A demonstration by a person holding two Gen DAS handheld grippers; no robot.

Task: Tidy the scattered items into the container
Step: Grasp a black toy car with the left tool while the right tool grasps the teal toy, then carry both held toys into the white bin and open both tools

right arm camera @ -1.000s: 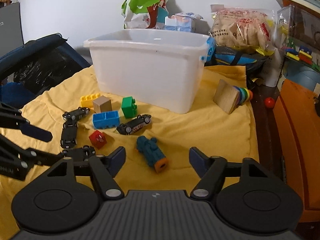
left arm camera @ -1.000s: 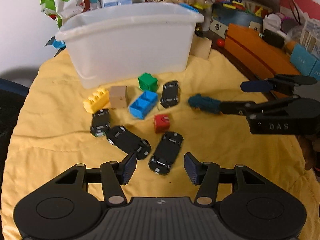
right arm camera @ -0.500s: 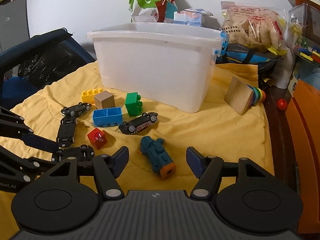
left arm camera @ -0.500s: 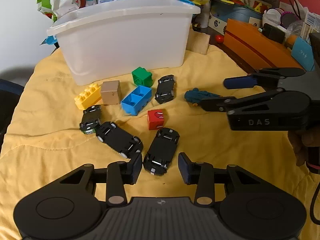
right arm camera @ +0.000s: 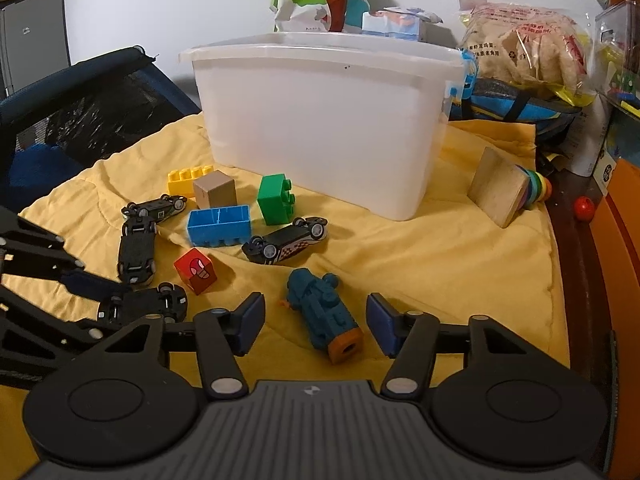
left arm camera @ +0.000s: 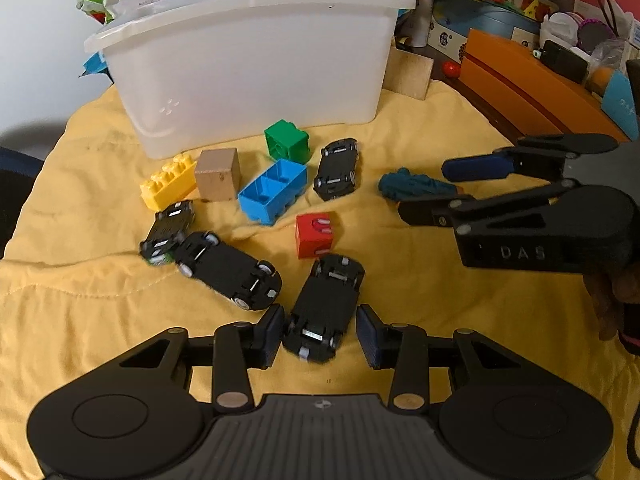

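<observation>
A white plastic bin stands on a yellow blanket; it also shows in the right wrist view. Scattered before it are several upturned black toy cars, green, blue, yellow and red blocks and a wooden cube. My left gripper is open, its fingers either side of one black car. My right gripper is open around a teal toy train, which also shows in the left wrist view.
A wooden board with rainbow rings leans right of the bin. An orange box and toy clutter lie beyond the blanket's right edge. Snack bags stand behind the bin. A dark mesh chair is at the left.
Both grippers have moved forward and down. The black car now lies between my left fingers and the teal train between my right fingers. No object has moved.
</observation>
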